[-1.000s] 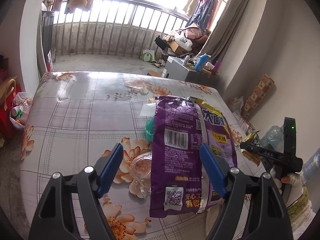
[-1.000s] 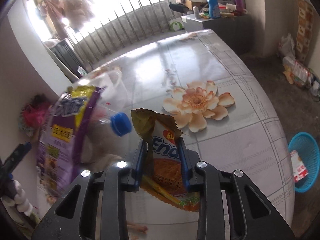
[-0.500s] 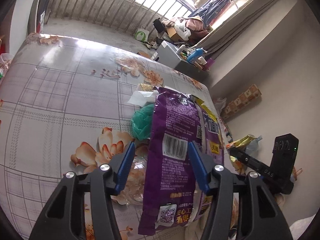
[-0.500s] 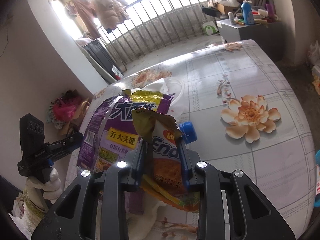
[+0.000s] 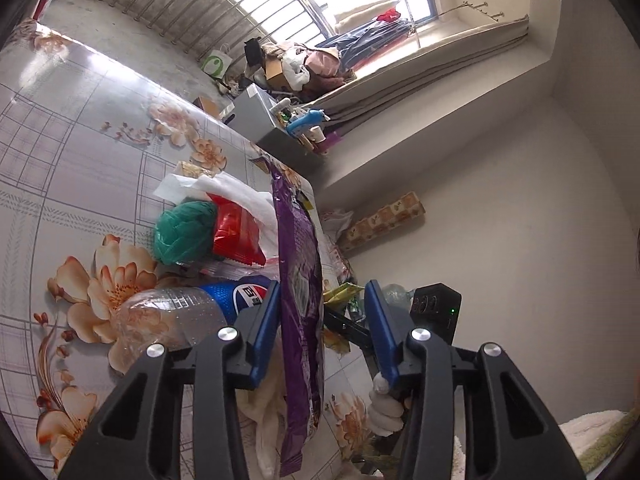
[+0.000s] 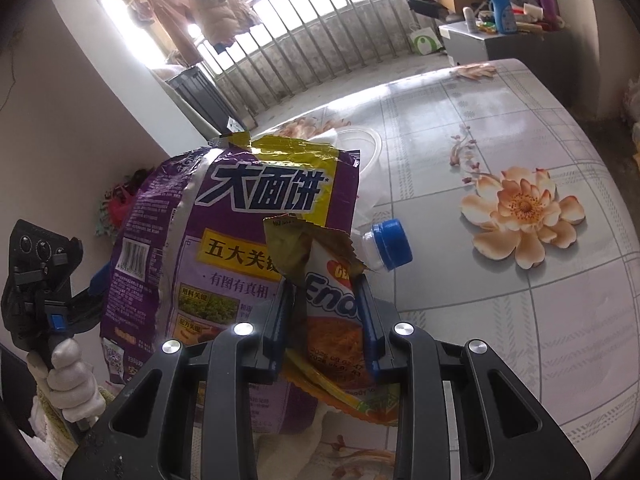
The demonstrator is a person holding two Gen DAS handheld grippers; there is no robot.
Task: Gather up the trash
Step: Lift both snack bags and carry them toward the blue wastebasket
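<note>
Purple bag (image 5: 300,312) now edge-on, upright

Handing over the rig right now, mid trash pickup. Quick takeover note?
Left gripper: jaws have just been closing around the purple bag, which stands edge-on between them; one pad is not on it yet.
Right gripper: shut on the snack packet.
On the table: plastic bottle, green bag, red wrapper, white tissue.
Done: snack packet grasped.
Left: clamp the purple bag, dispose of both, then clear the rest.
</note>
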